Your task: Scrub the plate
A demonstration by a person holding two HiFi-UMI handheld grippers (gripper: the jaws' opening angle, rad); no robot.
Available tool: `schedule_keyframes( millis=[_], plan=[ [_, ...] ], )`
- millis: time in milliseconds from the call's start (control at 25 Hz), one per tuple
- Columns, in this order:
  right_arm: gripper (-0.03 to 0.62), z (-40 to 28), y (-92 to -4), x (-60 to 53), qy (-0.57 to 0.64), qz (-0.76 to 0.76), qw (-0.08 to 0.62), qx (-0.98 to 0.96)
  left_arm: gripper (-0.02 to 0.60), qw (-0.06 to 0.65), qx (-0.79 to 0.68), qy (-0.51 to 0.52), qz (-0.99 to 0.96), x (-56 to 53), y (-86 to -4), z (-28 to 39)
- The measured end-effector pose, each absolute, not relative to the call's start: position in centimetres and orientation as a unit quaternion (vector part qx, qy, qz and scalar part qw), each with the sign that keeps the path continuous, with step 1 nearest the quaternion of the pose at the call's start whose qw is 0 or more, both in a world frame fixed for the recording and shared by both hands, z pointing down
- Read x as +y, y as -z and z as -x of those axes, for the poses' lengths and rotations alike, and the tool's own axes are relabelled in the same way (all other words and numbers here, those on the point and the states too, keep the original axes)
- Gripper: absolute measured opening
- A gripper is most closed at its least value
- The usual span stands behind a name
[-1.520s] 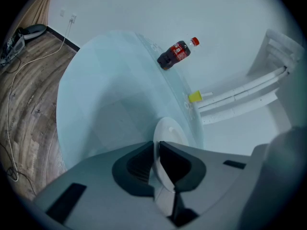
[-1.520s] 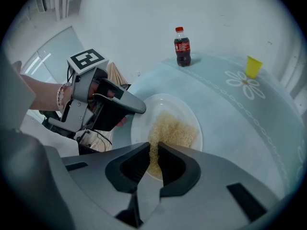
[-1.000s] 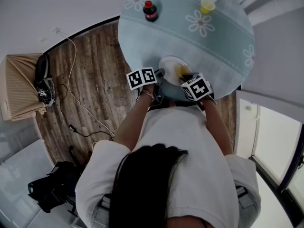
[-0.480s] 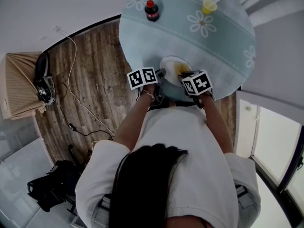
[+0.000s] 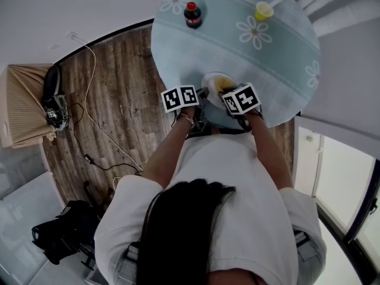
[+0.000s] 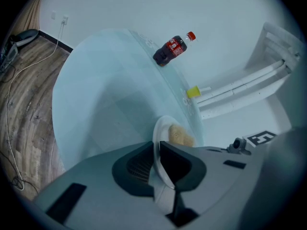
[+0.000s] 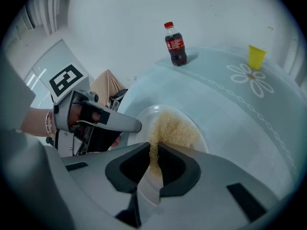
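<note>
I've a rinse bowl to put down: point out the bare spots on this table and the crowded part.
The table is bare between the cola bottle and the yellow cup, and across the middle between them and the plate. The near edge is crowded: left tongs clamp the plate's rim, right tongs hold the sponge on it.

legible text: none | bottle [image 7: 175, 44] label: red, print too small to read | marker cubes [image 5: 179, 98] [image 5: 241, 99]: square codes, no words

My head camera looks steeply down from above at the round worktop [image 5: 279, 52]. Cameras on my left claw [image 6: 156, 147] and right claw [image 7: 153, 147] sit close behind the jaws; all three share the plate [image 7: 144, 115]
</note>
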State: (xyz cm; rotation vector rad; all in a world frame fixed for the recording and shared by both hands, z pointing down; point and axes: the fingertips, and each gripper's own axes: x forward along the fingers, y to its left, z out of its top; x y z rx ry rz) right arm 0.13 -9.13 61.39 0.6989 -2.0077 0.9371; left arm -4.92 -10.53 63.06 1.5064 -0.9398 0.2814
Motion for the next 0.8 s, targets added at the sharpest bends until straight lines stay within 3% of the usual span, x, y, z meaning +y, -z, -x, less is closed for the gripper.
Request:
schedule_keyframes(
  millis=[800],
  plan=[
    [0.061, 3.0, -61.3, -9.8, -0.377, -0.252, 0.385, -0.803, 0.044, 0.625, -0.408, -0.114, -0.655, -10.6, -63.1, 4.9]
  ],
)
